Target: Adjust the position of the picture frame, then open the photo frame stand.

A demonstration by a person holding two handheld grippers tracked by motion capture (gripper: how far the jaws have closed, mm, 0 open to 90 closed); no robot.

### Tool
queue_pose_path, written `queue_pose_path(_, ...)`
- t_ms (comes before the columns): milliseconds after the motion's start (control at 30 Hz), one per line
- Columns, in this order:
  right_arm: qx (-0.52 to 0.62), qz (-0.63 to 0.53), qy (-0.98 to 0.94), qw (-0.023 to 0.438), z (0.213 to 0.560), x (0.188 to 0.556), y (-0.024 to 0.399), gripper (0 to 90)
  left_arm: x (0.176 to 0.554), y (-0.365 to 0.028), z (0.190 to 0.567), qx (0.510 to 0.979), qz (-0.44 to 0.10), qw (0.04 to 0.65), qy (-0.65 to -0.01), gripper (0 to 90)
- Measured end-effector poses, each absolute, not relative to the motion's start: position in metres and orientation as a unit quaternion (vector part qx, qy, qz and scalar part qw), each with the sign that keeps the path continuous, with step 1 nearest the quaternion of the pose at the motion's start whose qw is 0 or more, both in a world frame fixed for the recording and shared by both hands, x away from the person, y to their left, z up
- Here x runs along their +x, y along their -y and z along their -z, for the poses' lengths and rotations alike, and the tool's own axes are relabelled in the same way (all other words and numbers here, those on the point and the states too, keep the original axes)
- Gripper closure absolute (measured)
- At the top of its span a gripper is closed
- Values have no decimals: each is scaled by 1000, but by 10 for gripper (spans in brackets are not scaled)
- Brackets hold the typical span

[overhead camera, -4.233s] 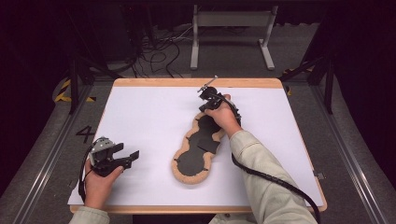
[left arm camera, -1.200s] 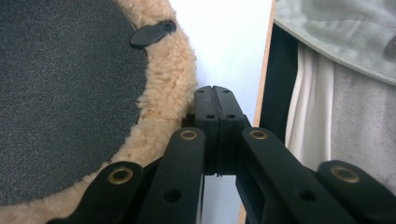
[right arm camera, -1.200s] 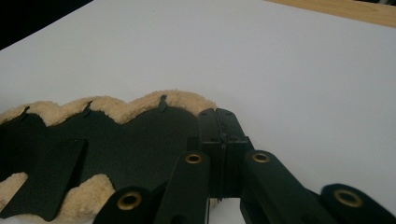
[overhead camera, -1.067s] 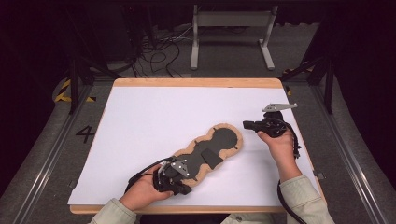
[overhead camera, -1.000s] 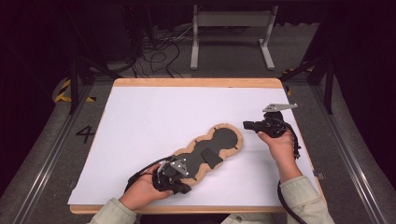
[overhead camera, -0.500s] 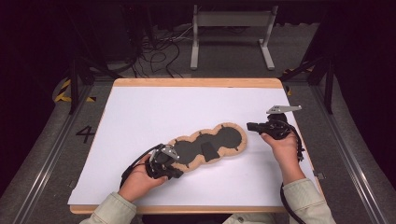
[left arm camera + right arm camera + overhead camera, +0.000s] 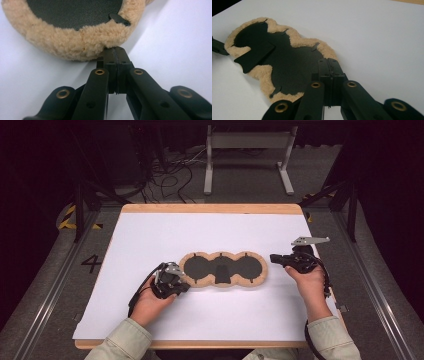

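Fleece pad [image 7: 222,269]: lies flat at mid-desk, long side parallel to the near edge, dark face up.
Left hand-held gripper [image 7: 184,283]: clenched, empty, tips touching the pad's left fleece rim.
Right hand-held gripper [image 7: 274,259]: clenched, empty, just beside the pad's right end.
Desk [image 7: 210,225]: white sheet, wooden edges.

Probably a lab or test bay: a white-topped wooden table [image 7: 150,235] on a grey floor with rails [image 7: 45,290], loose cables [image 7: 170,175], hazard tape [image 7: 67,220], dark surroundings.

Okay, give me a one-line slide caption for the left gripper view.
Closed left gripper pressing its tip against the fleecy tan rim of the three-lobed pad on the white table sheet.
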State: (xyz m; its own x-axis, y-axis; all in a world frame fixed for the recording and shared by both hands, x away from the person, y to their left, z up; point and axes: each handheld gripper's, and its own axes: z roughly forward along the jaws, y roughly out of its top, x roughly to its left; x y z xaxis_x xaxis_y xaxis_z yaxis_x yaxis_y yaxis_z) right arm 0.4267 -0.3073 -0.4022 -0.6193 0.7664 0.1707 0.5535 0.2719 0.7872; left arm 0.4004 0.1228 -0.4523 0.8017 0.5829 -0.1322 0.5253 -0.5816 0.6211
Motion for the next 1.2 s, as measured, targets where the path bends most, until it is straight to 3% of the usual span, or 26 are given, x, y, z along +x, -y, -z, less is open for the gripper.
queue_pose_path(300, 412, -429, -794, 122, 401, 423, 304, 900, 401, -130, 448, 887, -23, 344, -308, 783)
queue_pose_path(667, 367, -437, -813, 114, 389, 415, 280, 900, 398, -153, 431, 861, -48, 398, -313, 671)
queue_pose_path(1200, 311, -424, -846, 90, 382, 403, 249, 900, 397, -162, 425, 839, -81, 424, -332, 601)
